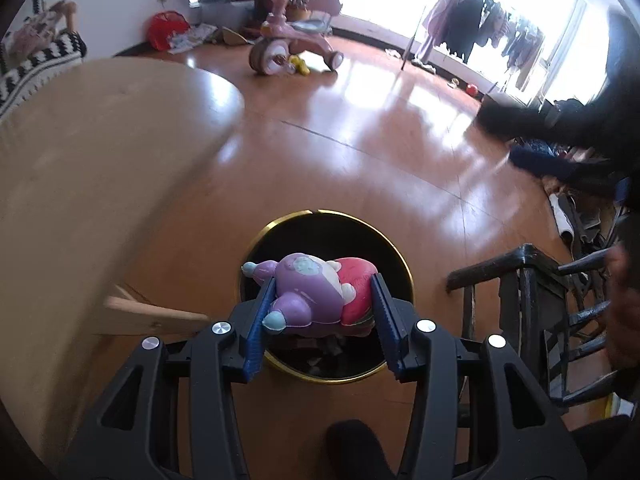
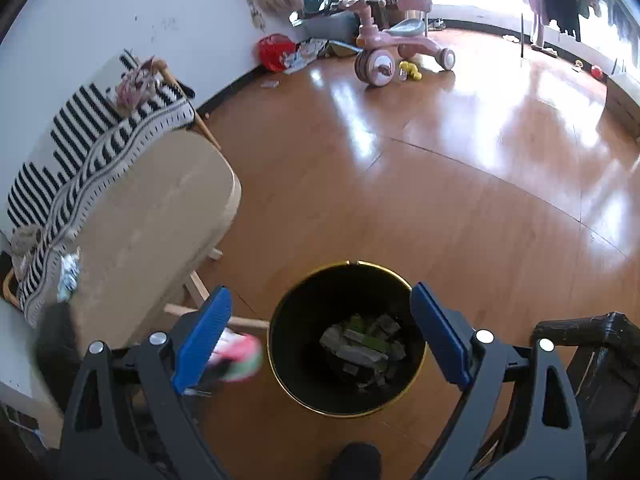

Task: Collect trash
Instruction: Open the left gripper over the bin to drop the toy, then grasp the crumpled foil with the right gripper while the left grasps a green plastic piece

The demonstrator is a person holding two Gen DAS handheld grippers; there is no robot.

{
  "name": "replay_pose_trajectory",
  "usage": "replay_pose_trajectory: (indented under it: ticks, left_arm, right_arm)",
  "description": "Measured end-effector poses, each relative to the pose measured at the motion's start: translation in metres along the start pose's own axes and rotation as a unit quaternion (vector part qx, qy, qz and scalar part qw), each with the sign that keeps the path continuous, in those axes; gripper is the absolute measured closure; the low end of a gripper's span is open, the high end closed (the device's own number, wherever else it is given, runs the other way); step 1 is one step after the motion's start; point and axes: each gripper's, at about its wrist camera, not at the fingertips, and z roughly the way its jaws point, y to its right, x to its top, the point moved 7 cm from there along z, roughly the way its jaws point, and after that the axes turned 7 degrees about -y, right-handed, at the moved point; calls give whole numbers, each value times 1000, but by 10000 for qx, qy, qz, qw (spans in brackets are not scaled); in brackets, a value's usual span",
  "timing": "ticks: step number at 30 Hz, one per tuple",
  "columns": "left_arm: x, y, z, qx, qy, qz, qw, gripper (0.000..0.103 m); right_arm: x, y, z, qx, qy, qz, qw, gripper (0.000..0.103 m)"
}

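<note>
While over the black gold-rimmed bin [image 1: 256, 248], left gripper [image 1: 324, 300] clamps purple-and-red toy [image 1: 320, 296] for dropping | right gripper [image 2: 320, 336] spread, empty, above bin.

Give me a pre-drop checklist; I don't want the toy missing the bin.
1. Left gripper shut on the toy: ok.
2. Toy over the bin opening in the left wrist view: ok.
3. Height above the rim: cannot tell.
4. Right gripper open and holding nothing: ok.
5. Right gripper out of the drop path: not ok, it frames the bin mouth.
6. Room in the bin, with trash only at the bottom: ok.
</note>
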Motion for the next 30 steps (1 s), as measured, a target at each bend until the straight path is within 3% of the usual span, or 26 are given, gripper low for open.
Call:
replay_pose_trajectory:
  ticks: [5, 11, 16, 19, 25, 30]
  left_arm:
    - [4, 20, 31, -63, -215, 89, 9997, 56]
    - [14, 26, 37, -105, -179, 75, 9998, 47]
    - [19, 27, 35, -99, -99, 30, 9999, 21]
    - [21, 25, 29, -83, -63, 43, 9999, 21]
    - [19, -5, -26, 30, 234, -63, 9997, 21]
    - [5, -68, -109, 464, 672, -378, 9959, 16]
  right_arm:
    - [4, 1, -7, 61, 89, 72, 9999, 15]
    - [12, 8, -17, 120, 298, 283, 9991, 15]
    - [13, 8, -17, 132, 297, 283, 9991, 15]
    - [14, 5, -17, 147, 296, 247, 9991, 14]
    - [17, -37, -13, 318, 283, -38, 9991, 14]
    - [17, -104, -2, 530, 199, -405, 9976, 14]
